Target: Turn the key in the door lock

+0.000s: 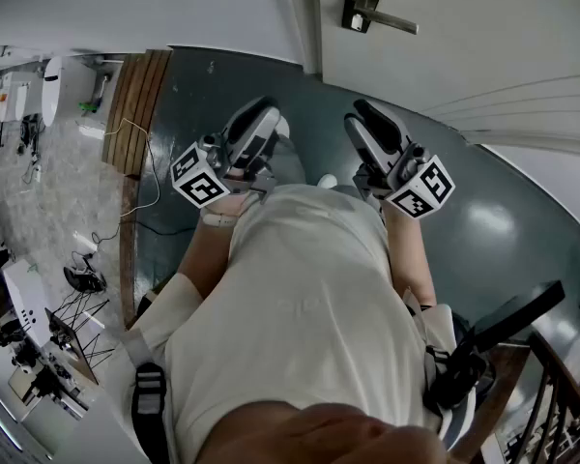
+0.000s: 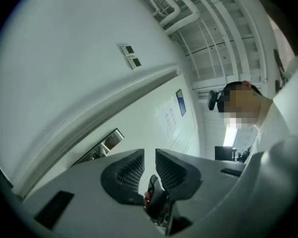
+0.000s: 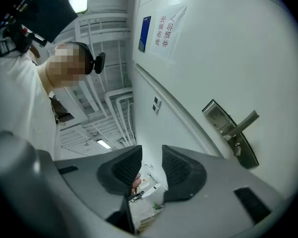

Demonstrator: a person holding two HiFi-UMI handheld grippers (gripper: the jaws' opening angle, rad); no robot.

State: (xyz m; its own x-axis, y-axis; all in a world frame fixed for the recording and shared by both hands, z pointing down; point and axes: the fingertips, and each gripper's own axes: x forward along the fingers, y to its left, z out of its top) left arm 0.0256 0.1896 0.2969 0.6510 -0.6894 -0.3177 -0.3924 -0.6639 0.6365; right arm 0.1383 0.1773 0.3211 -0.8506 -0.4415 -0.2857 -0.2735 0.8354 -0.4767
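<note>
Left gripper point(image 2: 150, 157) and right gripper point(image 3: 152, 155) slightly agape, empty — door handle point(image 3: 243, 121) plain in right gripper view.

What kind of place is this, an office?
Probably a lab or workshop building: a white door with a lever handle and posted notice, exposed ceiling pipes, and tripods on the floor.

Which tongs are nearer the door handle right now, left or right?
Right. The right tongs sit almost directly below the door handle in the head view; the left tongs are off to its left, farther away.
</note>
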